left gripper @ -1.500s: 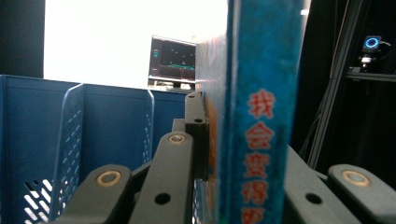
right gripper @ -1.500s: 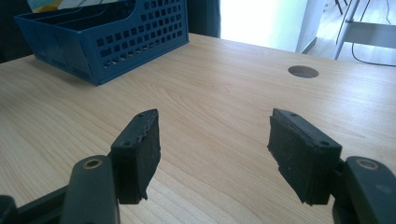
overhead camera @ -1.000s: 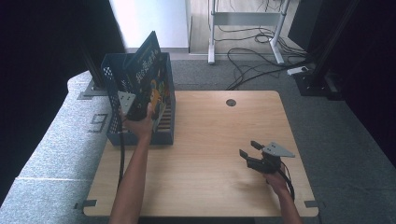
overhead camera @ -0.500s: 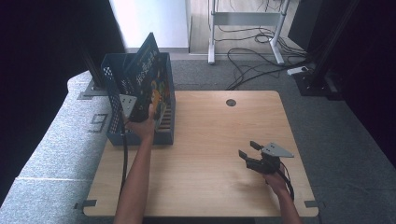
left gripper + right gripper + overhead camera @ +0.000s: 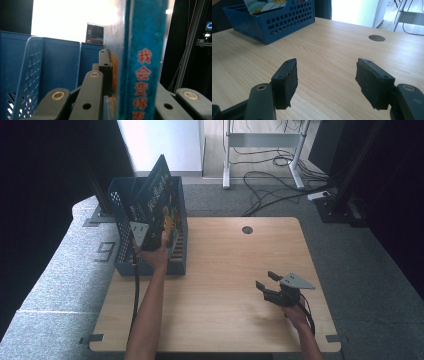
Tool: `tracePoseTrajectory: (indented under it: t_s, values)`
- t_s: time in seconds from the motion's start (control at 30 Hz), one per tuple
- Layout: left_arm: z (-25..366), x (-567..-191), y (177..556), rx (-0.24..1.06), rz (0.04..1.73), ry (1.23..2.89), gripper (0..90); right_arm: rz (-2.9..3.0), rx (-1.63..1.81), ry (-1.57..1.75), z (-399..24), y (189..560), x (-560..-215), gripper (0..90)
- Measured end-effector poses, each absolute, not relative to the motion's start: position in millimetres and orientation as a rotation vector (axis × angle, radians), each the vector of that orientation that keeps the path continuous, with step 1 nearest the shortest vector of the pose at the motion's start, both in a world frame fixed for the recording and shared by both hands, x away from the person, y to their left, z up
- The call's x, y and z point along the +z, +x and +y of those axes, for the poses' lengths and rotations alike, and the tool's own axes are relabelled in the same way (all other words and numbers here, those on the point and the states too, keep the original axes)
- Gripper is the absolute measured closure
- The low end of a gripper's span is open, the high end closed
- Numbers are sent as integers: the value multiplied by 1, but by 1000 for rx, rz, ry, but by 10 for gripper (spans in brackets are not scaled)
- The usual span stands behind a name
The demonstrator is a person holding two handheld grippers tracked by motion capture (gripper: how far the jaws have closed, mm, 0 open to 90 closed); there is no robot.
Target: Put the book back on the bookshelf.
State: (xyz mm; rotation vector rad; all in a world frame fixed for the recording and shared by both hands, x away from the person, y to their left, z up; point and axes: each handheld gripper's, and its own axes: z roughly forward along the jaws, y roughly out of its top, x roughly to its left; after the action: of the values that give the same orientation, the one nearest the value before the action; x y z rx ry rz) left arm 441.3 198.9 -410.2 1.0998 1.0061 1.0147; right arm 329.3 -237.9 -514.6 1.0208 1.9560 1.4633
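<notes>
Wooden table (image 5: 215, 270), blue basket (image 5: 176, 265): book going in.
Left gripper (image 5: 150, 237) pinches the book (image 5: 157, 200), barely lower than before; right gripper (image 5: 272, 287) idles, spread.

Crate (image 5: 177, 262) at counter's (image 5: 225, 270) upper left, book (image 5: 156, 202) upright inside it, left gripper (image 5: 150, 240) clamped on book, right gripper (image 5: 267, 287) lower right over counter.

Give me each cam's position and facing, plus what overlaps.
High view: above the person's side, looking forward and down on the table; both forearms show.
Left gripper view: on the left claw, facing a book it clamps.
Right gripper view: on the right claw, open, facing across the table.
Shared by all: the blue crate.
</notes>
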Motion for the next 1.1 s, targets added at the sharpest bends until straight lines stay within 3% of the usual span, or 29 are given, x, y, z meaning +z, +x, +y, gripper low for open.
tracePoseTrajectory:
  t_s: [1.1]
  values:
    - [187, -425, 443, 1036, 1045, 1163, 828, 1961, 1456, 1015, -235, 329, -515, 330]
